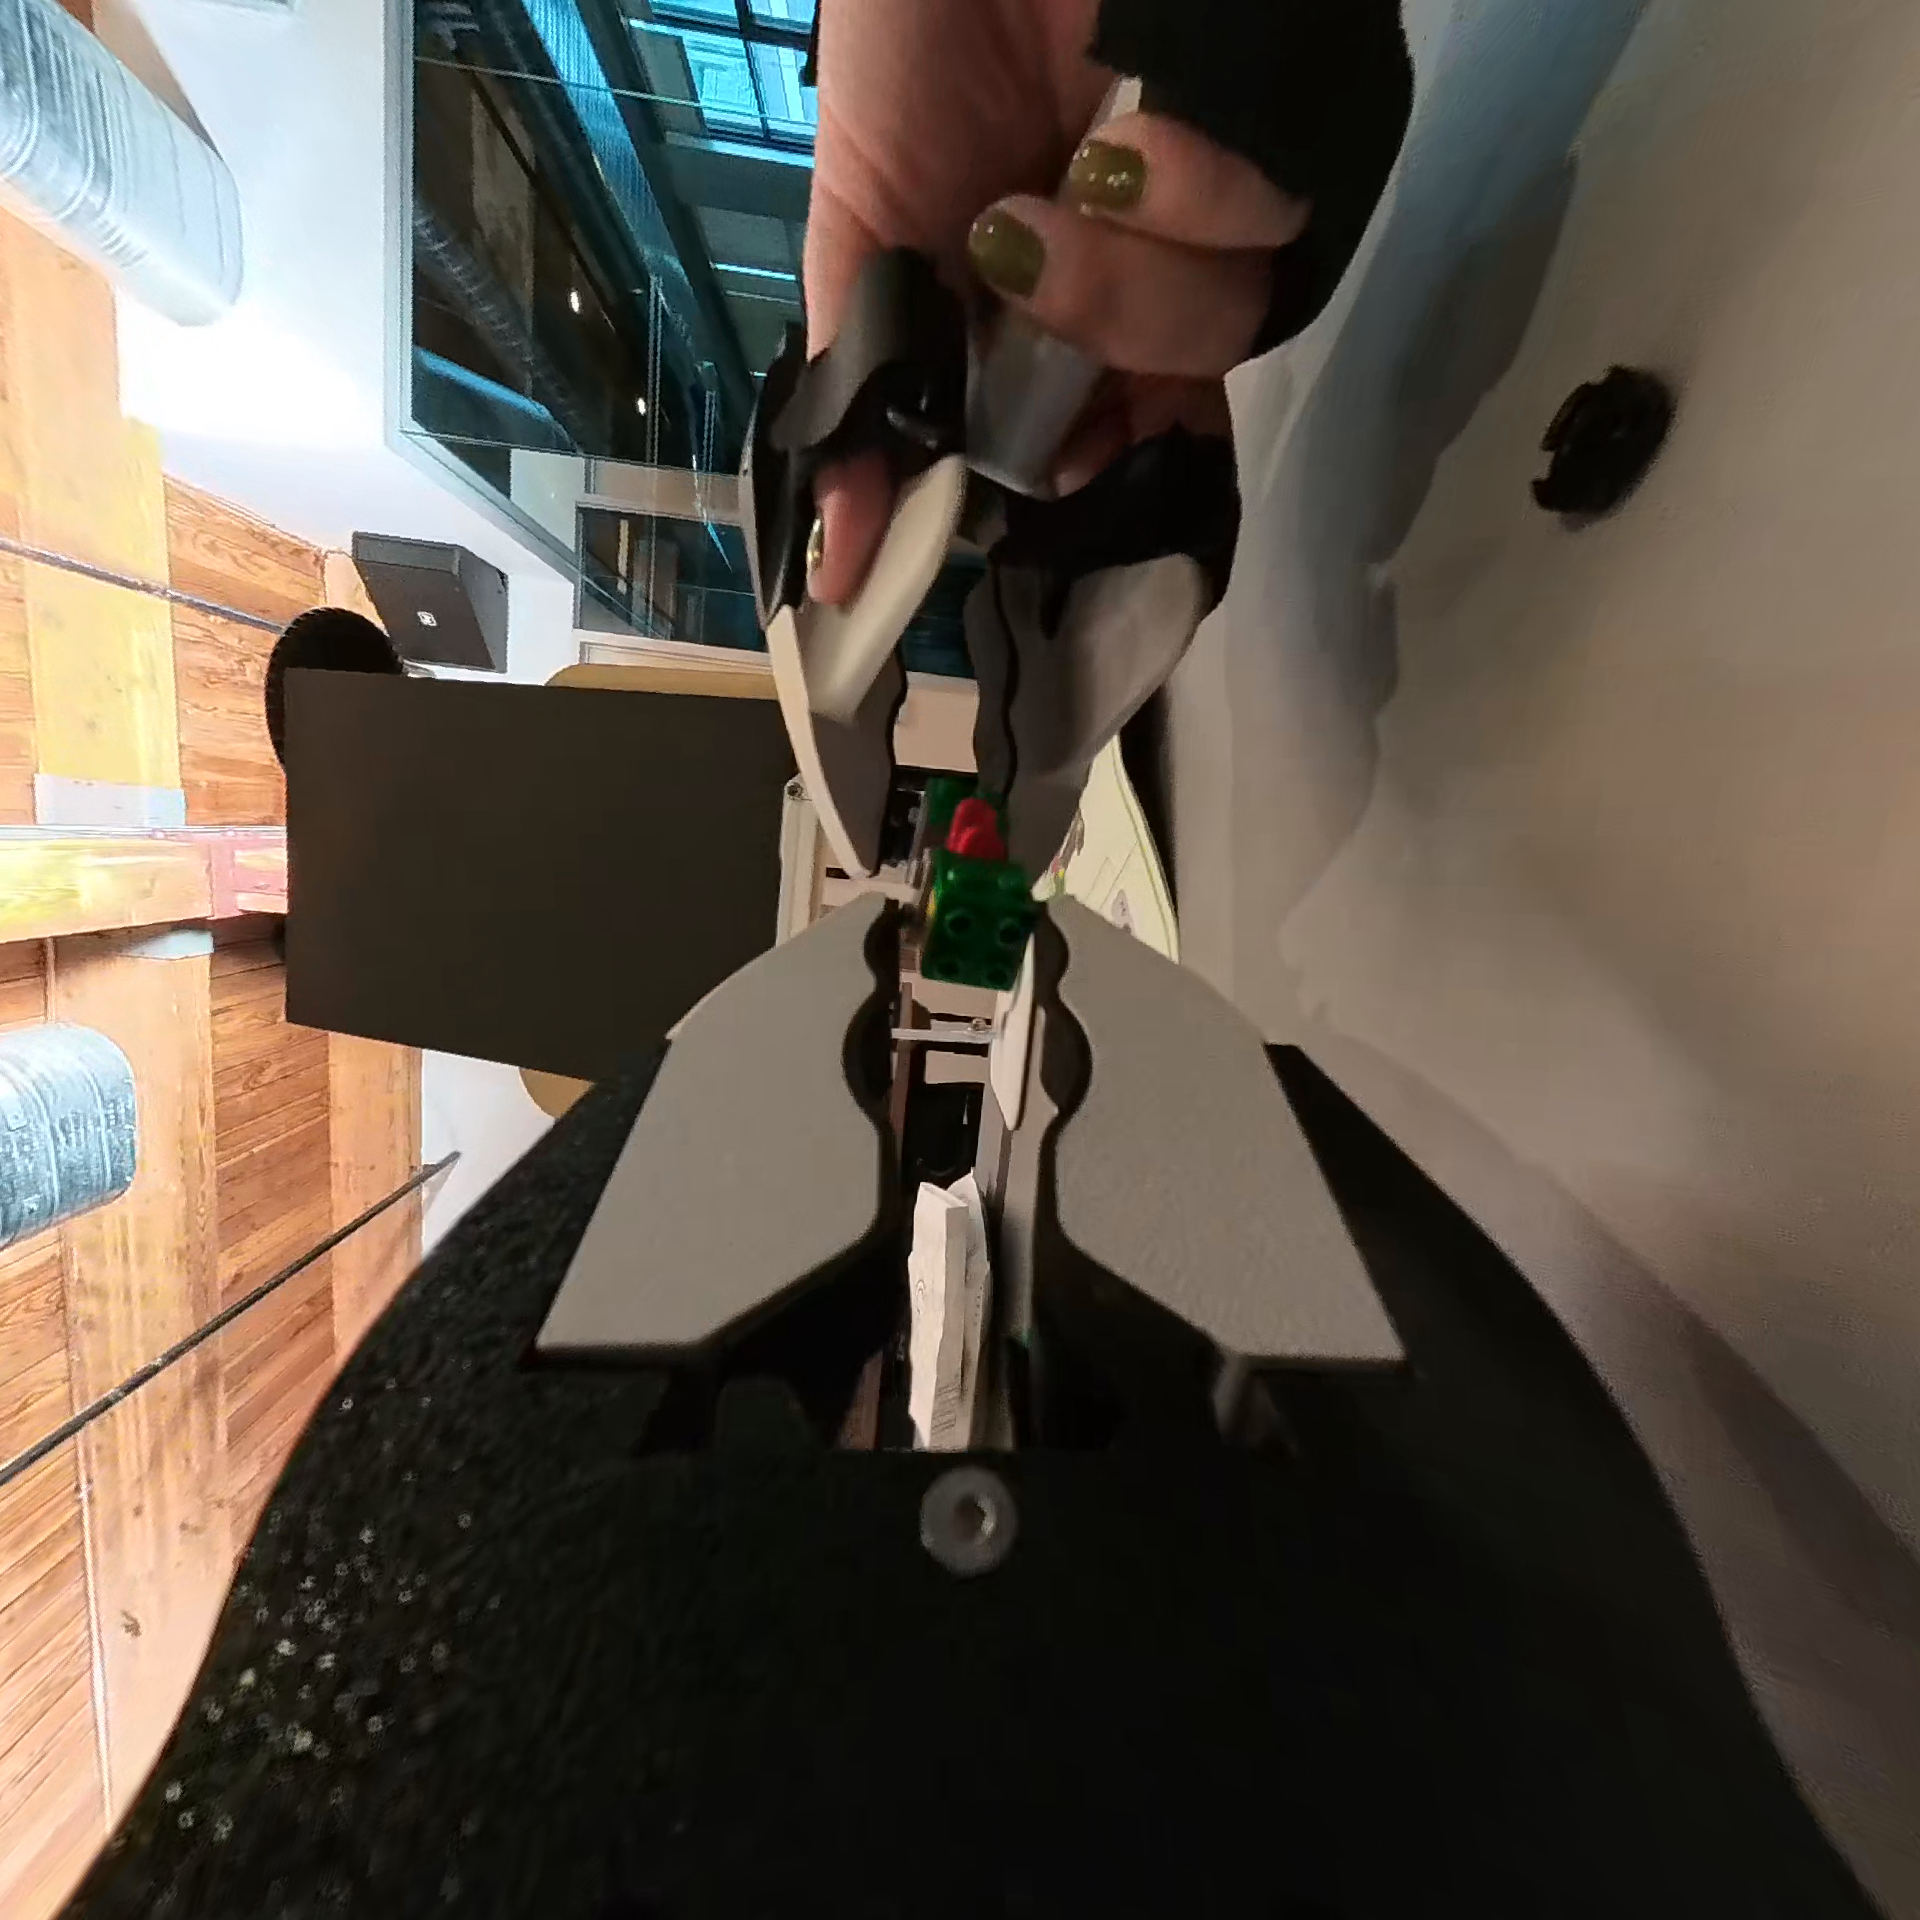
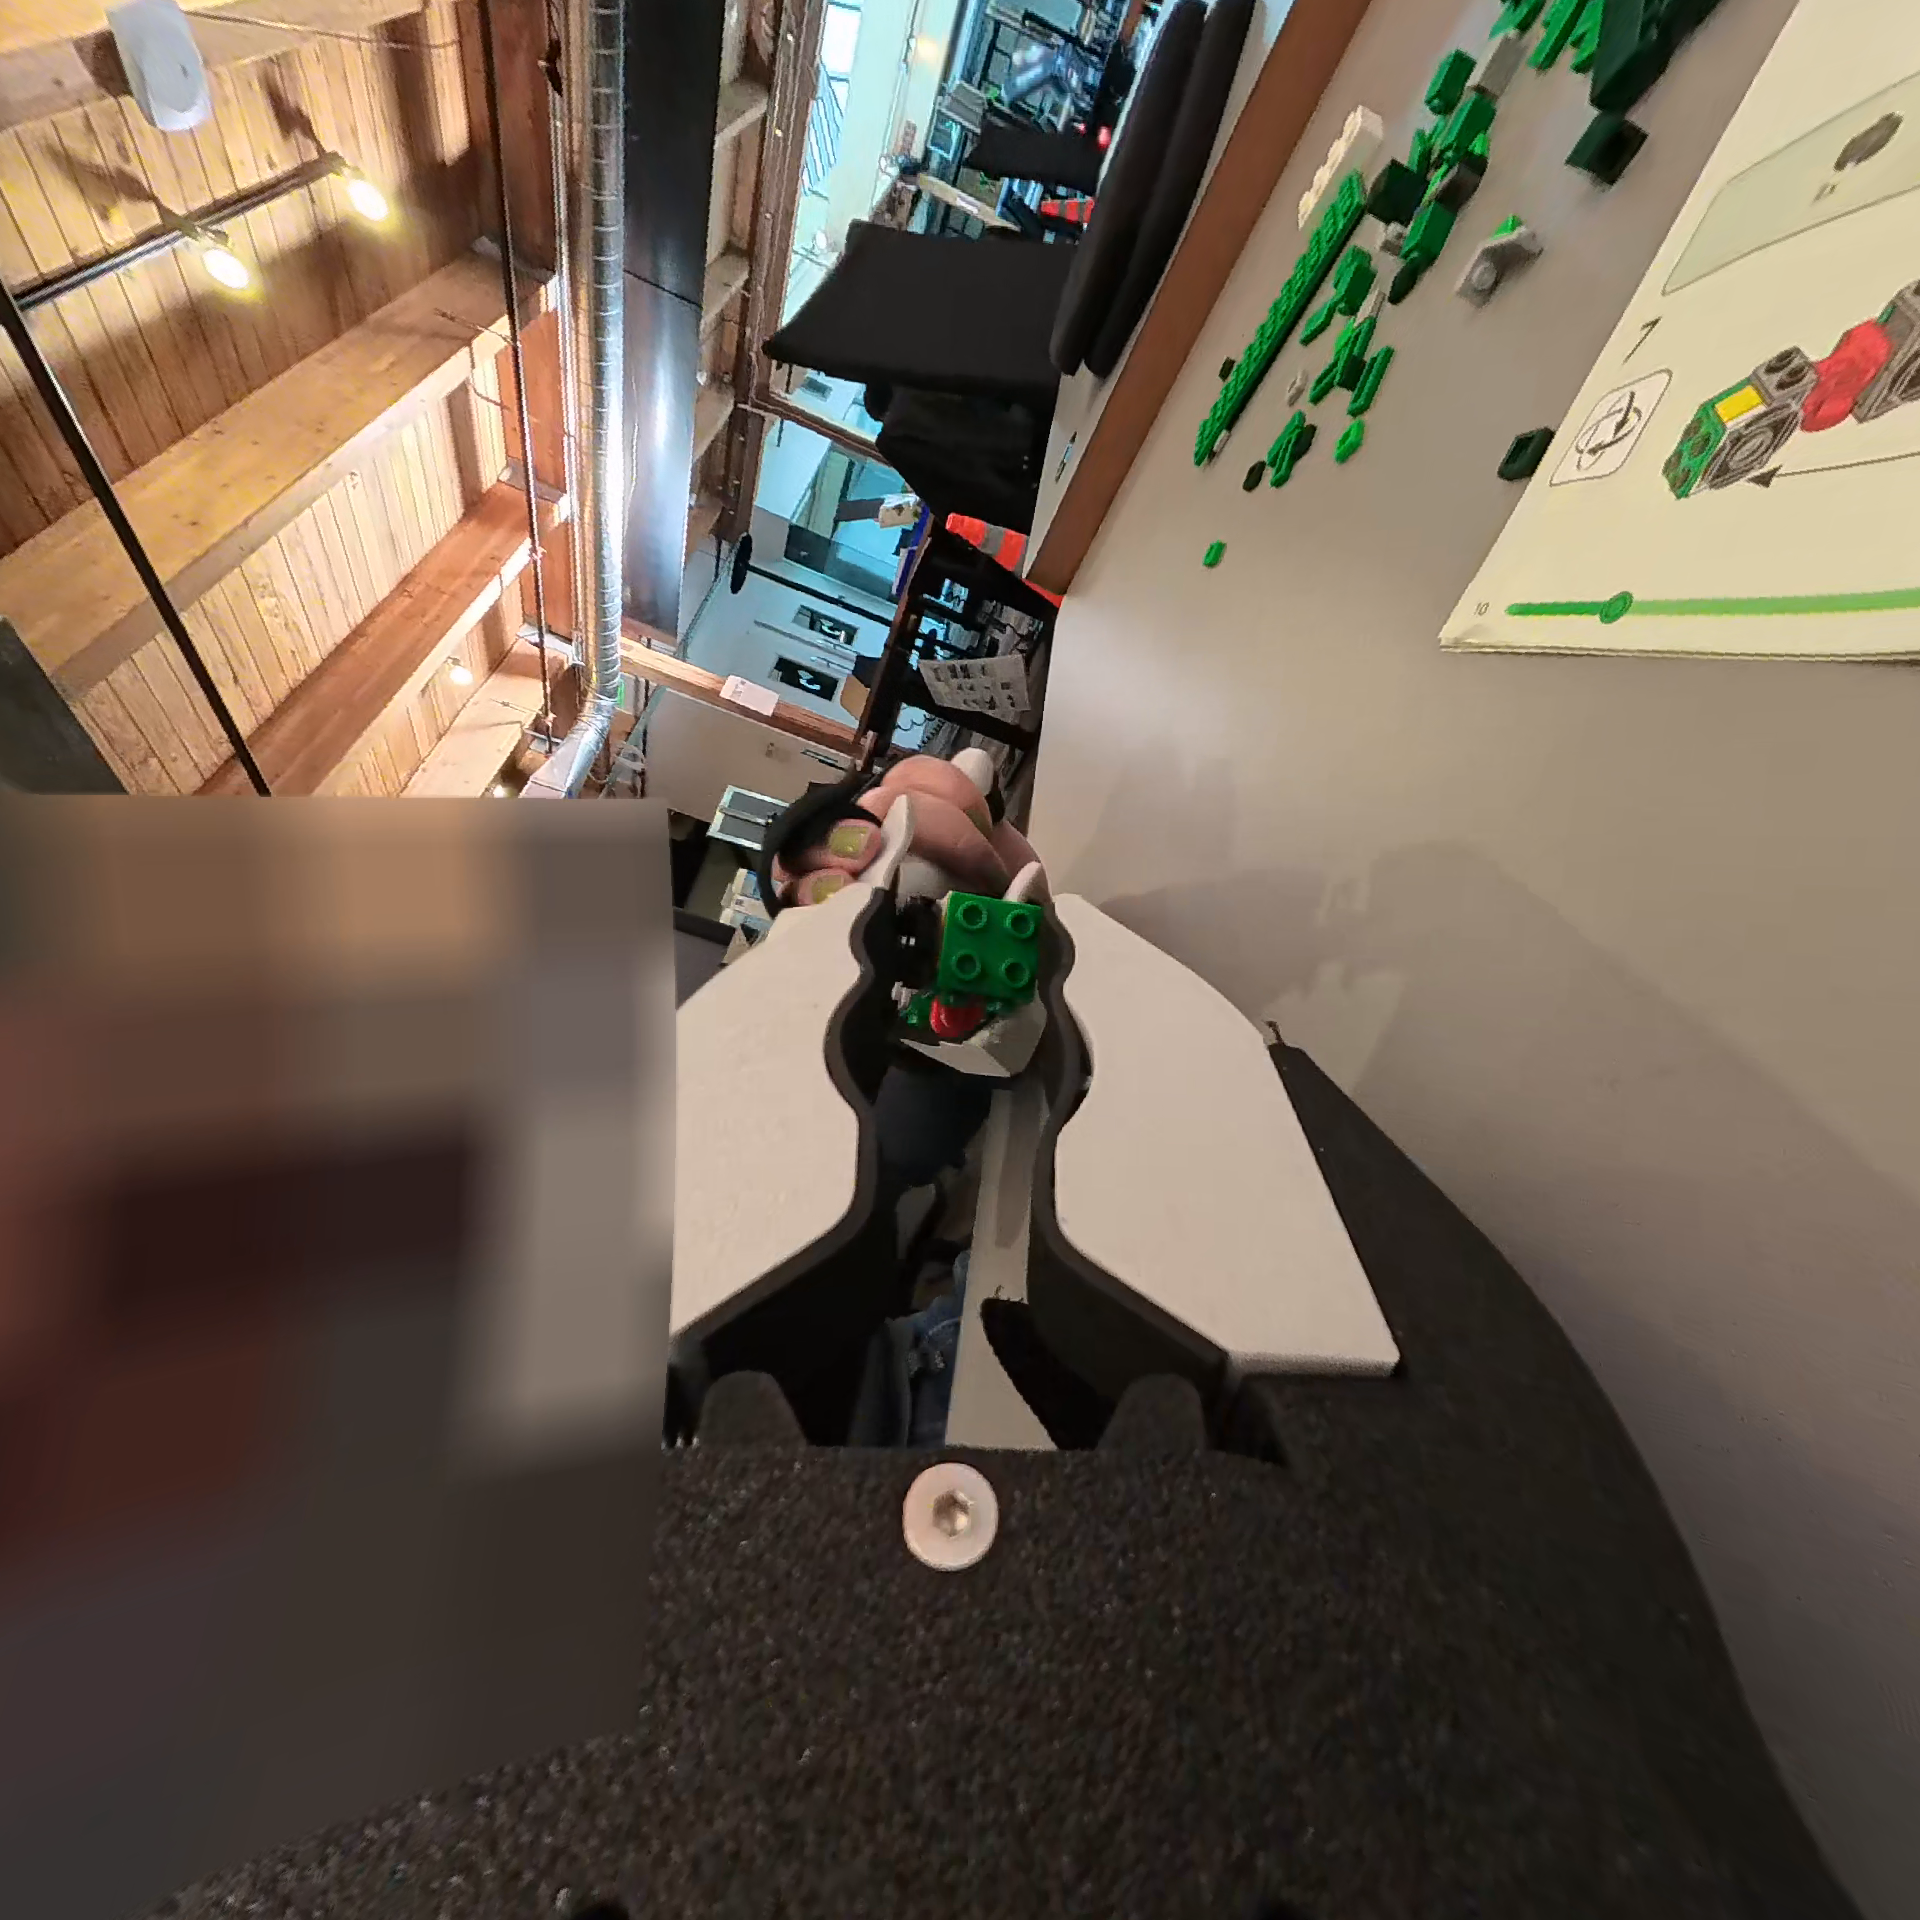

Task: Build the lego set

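A small lego assembly is held in the air between both grippers. It has a green 2x2 brick (image 1: 977, 927), a red piece (image 1: 975, 826) and a grey piece (image 2: 1003, 1044). My left gripper (image 1: 966, 925) is shut on the green brick end. My right gripper (image 2: 961, 940) is shut on the same assembly, with the green brick (image 2: 987, 951) at its tips and the red piece (image 2: 945, 1018) and grey piece inside its jaws. The right gripper (image 1: 935, 821), with a hand on it, comes from above in the left wrist view and meets the left gripper tip to tip.
The grey table (image 2: 1351, 831) lies to the right in the right wrist view. On it are an open instruction booklet (image 2: 1714, 520) and several loose green bricks (image 2: 1340, 281). A person's white garment (image 1: 1558, 831) is close on the right.
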`<action>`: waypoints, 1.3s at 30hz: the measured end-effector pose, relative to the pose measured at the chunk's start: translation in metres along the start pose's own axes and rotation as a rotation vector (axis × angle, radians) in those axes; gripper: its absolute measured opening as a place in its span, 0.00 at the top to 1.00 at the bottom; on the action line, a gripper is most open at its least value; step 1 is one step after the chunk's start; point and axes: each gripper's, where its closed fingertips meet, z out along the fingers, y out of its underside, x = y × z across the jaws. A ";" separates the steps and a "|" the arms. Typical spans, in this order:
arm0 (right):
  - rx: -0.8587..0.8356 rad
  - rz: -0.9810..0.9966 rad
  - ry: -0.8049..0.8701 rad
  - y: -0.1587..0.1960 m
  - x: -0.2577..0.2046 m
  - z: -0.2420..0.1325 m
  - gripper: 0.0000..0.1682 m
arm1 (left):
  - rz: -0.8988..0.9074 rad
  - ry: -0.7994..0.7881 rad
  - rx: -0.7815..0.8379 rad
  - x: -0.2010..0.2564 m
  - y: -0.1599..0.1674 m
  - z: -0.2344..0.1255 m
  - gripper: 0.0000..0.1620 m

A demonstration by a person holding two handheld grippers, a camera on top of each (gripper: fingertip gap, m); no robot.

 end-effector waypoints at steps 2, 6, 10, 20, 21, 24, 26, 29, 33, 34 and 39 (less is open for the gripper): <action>0.005 0.004 -0.003 0.000 0.000 0.001 0.85 | 0.006 -0.002 -0.008 -0.001 0.000 0.000 0.86; 0.029 -0.032 0.028 -0.004 0.002 0.001 0.81 | -0.075 0.031 -0.028 -0.002 0.005 0.000 0.87; 0.091 -0.151 0.010 -0.016 -0.010 -0.003 0.79 | -0.241 0.061 -0.016 -0.005 0.010 -0.001 0.88; 0.005 -1.259 0.296 -0.007 -0.050 -0.013 0.66 | -0.807 0.235 0.242 -0.014 0.003 -0.011 0.87; -0.052 -1.352 0.374 -0.003 -0.044 -0.011 0.65 | -0.838 0.250 0.260 -0.014 0.002 -0.012 0.87; -0.168 -1.546 0.539 0.008 -0.027 -0.008 0.69 | -0.887 0.301 0.278 -0.009 0.002 -0.013 0.87; -0.145 -1.663 0.583 0.011 -0.023 -0.004 0.71 | -0.894 0.339 0.272 -0.003 0.002 -0.013 0.87; -0.076 -1.745 0.613 0.012 -0.016 -0.004 0.70 | -0.877 0.363 0.253 0.004 0.002 -0.012 0.87; -0.146 -1.708 0.568 0.022 0.007 -0.004 0.68 | -0.876 0.431 0.258 0.015 -0.002 -0.012 0.87; -0.156 -1.701 0.559 0.022 0.010 -0.004 0.68 | -0.876 0.444 0.262 0.016 -0.003 -0.012 0.87; -0.209 -1.696 0.514 0.026 0.018 -0.003 0.73 | -0.897 0.484 0.279 0.019 -0.005 -0.013 0.87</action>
